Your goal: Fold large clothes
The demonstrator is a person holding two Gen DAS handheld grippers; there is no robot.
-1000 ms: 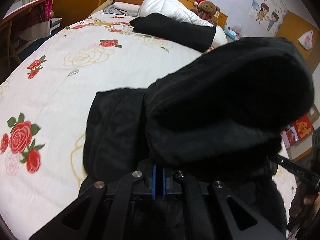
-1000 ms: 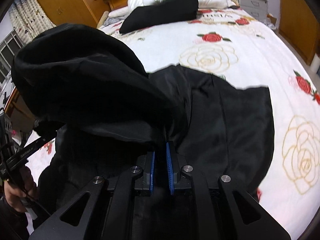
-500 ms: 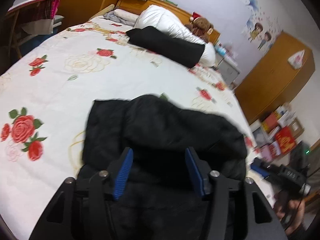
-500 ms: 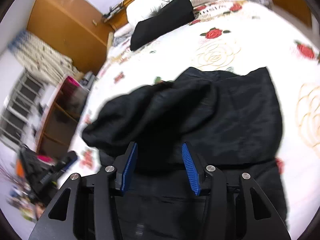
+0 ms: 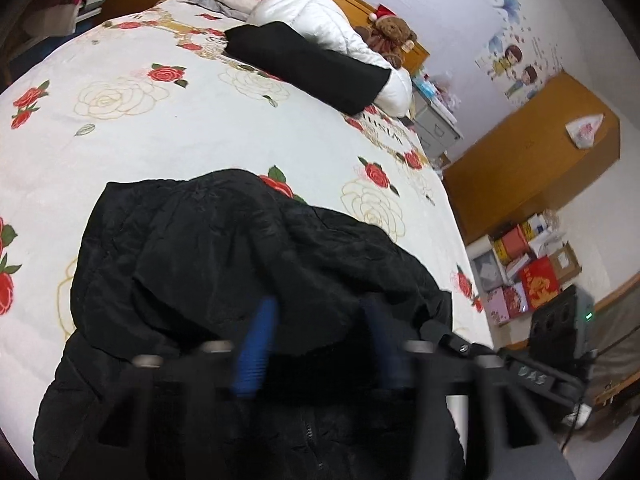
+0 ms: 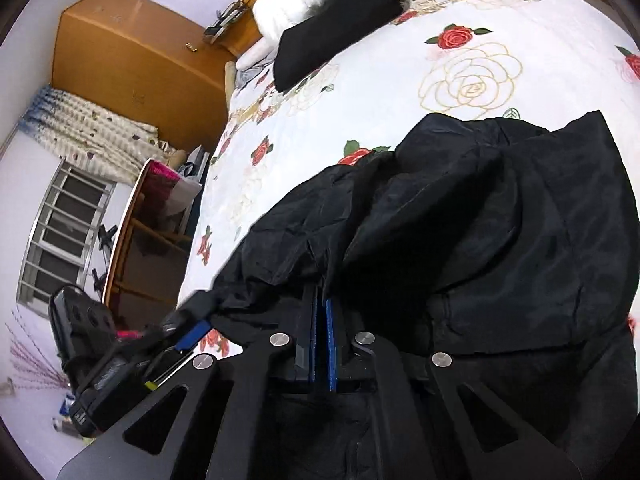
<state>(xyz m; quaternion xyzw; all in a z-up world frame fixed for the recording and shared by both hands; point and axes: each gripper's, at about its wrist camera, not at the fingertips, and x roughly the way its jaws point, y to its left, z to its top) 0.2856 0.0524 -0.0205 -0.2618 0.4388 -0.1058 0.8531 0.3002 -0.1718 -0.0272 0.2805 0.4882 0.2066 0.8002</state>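
Note:
A large black padded jacket (image 5: 224,264) lies bunched on the rose-print bed cover, folded over itself at the near edge of the bed. It also fills the right wrist view (image 6: 480,240). My left gripper (image 5: 320,344) is open, its blue pads wide apart just above the jacket's near fold, blurred by motion. My right gripper (image 6: 320,320) has its blue pads nearly together at a fold of the jacket; black fabric meets their tips, but a grip cannot be made out. The left gripper also shows in the right wrist view (image 6: 188,328).
The bed cover (image 5: 168,128) stretches far ahead. A black cushion (image 5: 308,64) and a white pillow (image 5: 316,16) lie at the headboard with a teddy bear (image 5: 392,32). A wooden wardrobe (image 5: 532,168) and boxes (image 5: 528,272) stand to the right. A desk (image 6: 140,240) stands left.
A second ago both grippers held the jacket's lifted part high. It dropped onto the rest and both opened. Now the right pads have come together again; the left stays open.

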